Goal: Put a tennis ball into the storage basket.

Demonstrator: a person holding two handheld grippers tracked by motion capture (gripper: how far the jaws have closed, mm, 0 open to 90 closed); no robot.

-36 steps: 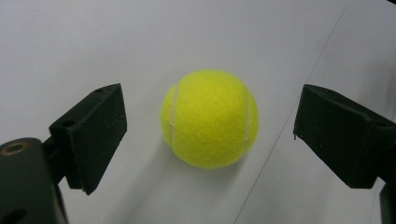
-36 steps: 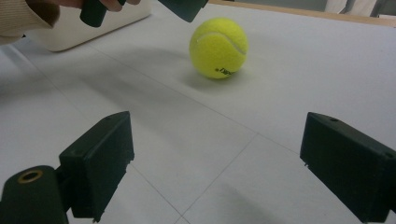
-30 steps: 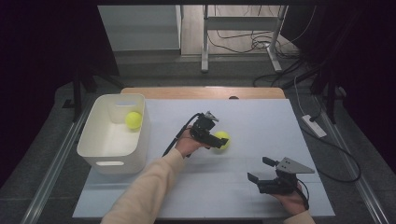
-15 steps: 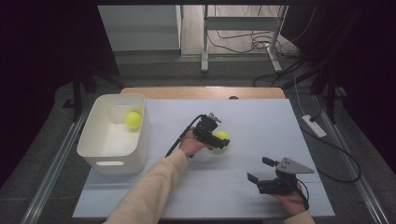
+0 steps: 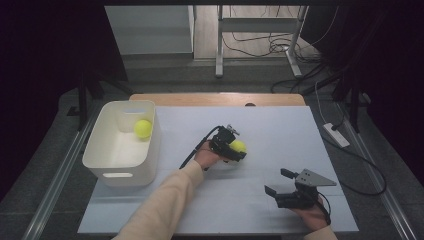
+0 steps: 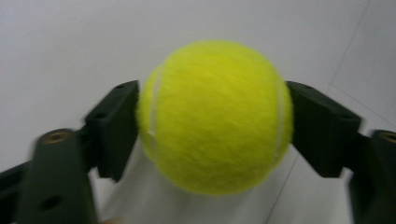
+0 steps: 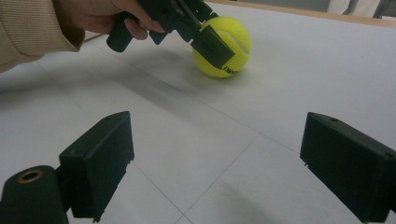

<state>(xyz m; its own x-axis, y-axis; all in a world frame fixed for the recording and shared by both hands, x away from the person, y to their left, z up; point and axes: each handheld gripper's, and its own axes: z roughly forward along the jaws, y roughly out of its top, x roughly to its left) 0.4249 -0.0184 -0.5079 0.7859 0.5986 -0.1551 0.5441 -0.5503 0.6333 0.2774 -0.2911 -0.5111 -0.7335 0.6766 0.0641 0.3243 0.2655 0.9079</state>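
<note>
Left gripper (image 5: 235, 150) is clamped on the tennis ball (image 5: 238, 146), one jaw on each side at about the widest part, near mid-worktop and well to the right of the white bin (image 5: 121, 165). In the right gripper view the ball (image 7: 223, 45) looks to be resting on the sheet or barely off it; can't tell which.

Step in hand, as I read it: lift and carry to the bin. Keep the squeeze steady, since felt gives and a round ball can squirt out. Lift straight up, clear the bin's near wall, let go low over the floor of it.

Right gripper (image 5: 282, 189) idles gaping, nearer the person than the ball.

Worktop (image 5: 280, 125): white sheet with faint grid lines, wood edge beyond. Room dark, cables on the floor behind. Second ball (image 5: 143, 128) sits in the bin's far corner.
</note>
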